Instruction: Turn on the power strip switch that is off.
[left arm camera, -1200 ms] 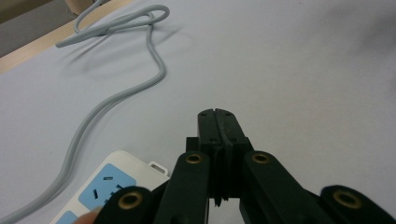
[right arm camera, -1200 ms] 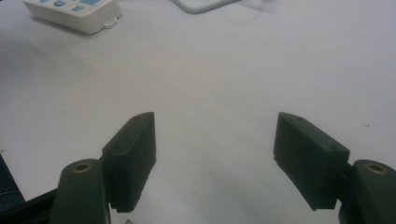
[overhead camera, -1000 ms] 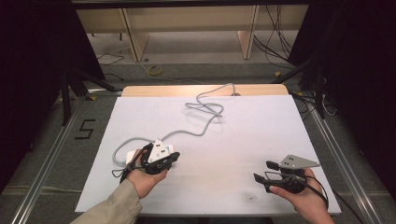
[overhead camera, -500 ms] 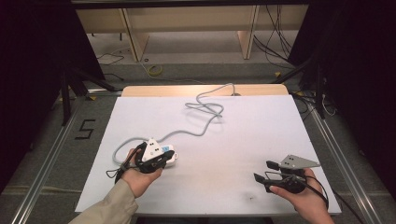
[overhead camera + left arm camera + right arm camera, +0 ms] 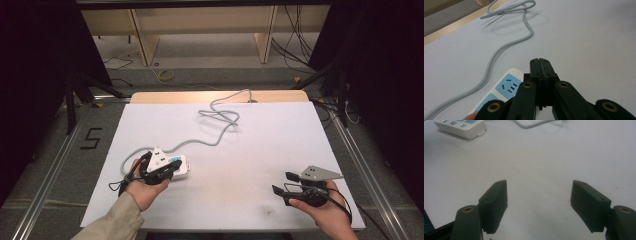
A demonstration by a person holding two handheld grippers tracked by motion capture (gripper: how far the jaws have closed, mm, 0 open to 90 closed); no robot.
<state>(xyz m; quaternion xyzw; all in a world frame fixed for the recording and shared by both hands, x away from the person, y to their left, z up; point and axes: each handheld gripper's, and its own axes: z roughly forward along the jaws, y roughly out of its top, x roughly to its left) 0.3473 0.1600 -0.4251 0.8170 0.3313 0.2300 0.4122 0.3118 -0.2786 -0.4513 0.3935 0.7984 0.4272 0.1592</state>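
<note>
a white power strip (image 5: 179,168) with blue socket faces is seen lying flat on the white table (image 5: 260,150), near its front left part. a grey cable (image 5: 218,122) is seen running from the strip toward the far edge of the table, looped on itself about midway and passed over the wooden strip at the back

the left gripper (image 5: 172,169) is held in the person's left hand (image 5: 145,187), directly over the near end of the power strip. in the left gripper view its jaws are shown pressed together, pad against pad, with nothing caught between them; the closed tips (image 5: 541,67) are seen just beyond the strip's rounded corner, over bare table, while the blue socket faces (image 5: 507,86) lie to the left of the jaws and partly under them. whether the gripper is resting on the strip or only held above it cannot be told

the right gripper (image 5: 285,182) is held in the right hand (image 5: 327,210) at the front right of the table, well apart from the strip. its jaws are seen spread wide in the right gripper view (image 5: 539,205), with only bare table surface between them and nothing gripped. the power strip (image 5: 461,127) is seen far off at the top left of that view, with the cable (image 5: 534,123) beside it
</note>
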